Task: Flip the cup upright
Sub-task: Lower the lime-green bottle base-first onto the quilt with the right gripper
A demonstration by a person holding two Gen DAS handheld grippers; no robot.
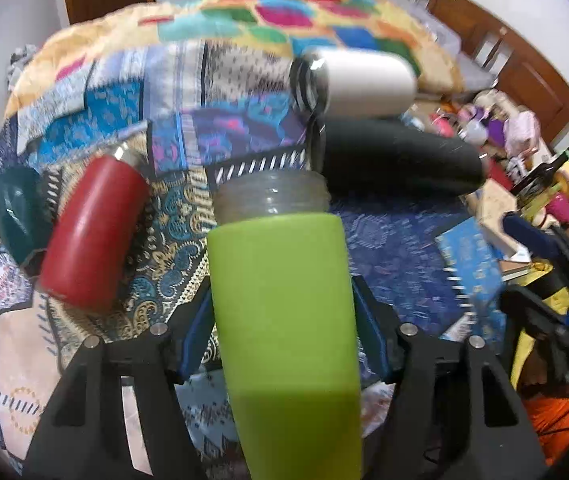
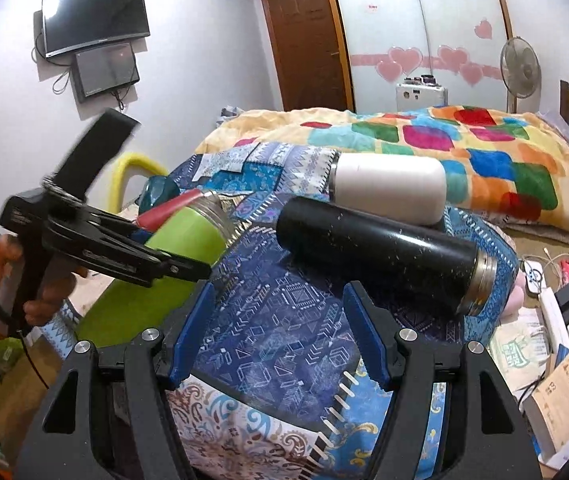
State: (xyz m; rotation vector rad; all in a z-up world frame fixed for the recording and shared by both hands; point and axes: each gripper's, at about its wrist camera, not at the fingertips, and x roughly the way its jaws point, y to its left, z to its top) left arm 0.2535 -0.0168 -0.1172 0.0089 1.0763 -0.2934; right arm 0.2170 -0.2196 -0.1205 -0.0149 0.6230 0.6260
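Above the near bed, the left claw (image 1: 284, 320) gripped the green cup (image 1: 284, 304) mid-flip; next, stand it upright. The right claw (image 2: 278, 332) hung open, empty.

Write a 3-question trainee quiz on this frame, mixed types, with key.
1. True or false: the left gripper is shut on the green cup.
2. Which cup lies right behind the black cup in the right wrist view? A) red B) white C) teal
3. Fill in: the right gripper is ____, with only the patterned blue cloth between its fingers.

Key
1. True: both fingers press the cup's sides, and the right wrist view shows the cup tilted in the grip.
2. B: the white cup lies on its side there. The red cup lies left of the green one.
3. open
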